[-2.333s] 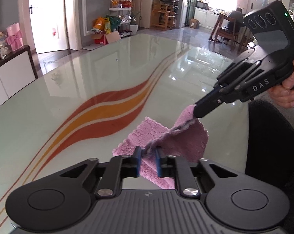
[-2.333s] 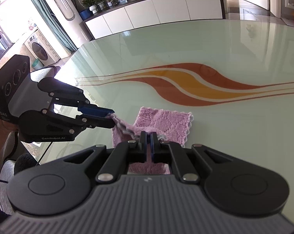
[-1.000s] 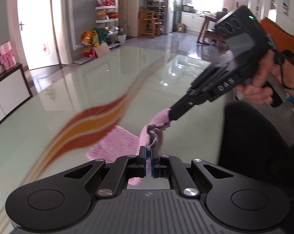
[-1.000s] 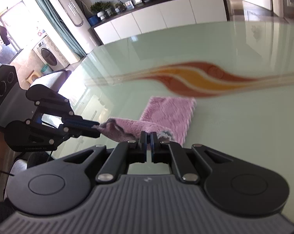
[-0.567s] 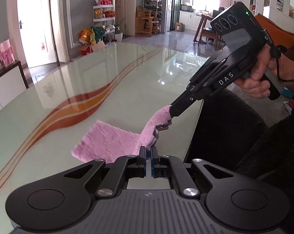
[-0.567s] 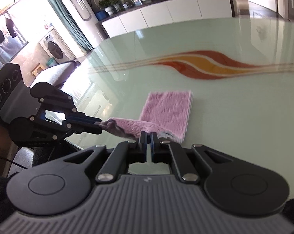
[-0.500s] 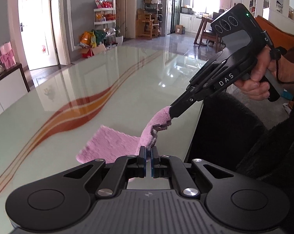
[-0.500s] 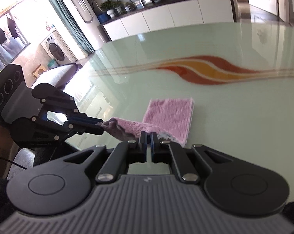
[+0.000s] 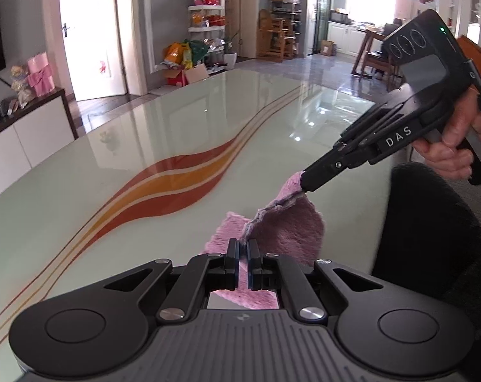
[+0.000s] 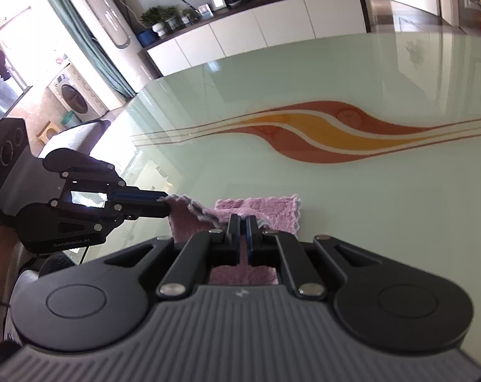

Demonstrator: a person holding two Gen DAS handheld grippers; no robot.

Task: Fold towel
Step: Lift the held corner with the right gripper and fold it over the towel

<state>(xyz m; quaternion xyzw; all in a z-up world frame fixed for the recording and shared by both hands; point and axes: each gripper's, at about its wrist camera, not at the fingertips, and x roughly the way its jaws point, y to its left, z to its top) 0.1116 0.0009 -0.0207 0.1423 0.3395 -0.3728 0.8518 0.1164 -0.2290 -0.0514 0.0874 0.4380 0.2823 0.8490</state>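
Note:
A small pink towel (image 9: 288, 229) lies partly on the glass table (image 9: 145, 222) near its front edge. My left gripper (image 9: 243, 243) is shut on one near corner of it. My right gripper (image 9: 302, 187) is shut on the other near corner and holds it above the table. Between the two corners the raised edge sags, and the held flap hangs over the part that lies flat. In the right wrist view the towel (image 10: 266, 207) lies flat beyond my right gripper (image 10: 243, 221), and my left gripper (image 10: 167, 205) pinches the corner at the left.
The pale green table has a red and orange wave band (image 9: 176, 178) across its middle. A dark chair back (image 9: 431, 238) stands at the table's near right edge. A hand (image 9: 454, 146) grips the right gripper's handle. White cabinets (image 10: 272, 35) line the far wall.
Both grippers have carried the held towel edge forward over the table, away from its near edge. The raised flap now hangs over the flat part, so less flat towel shows.

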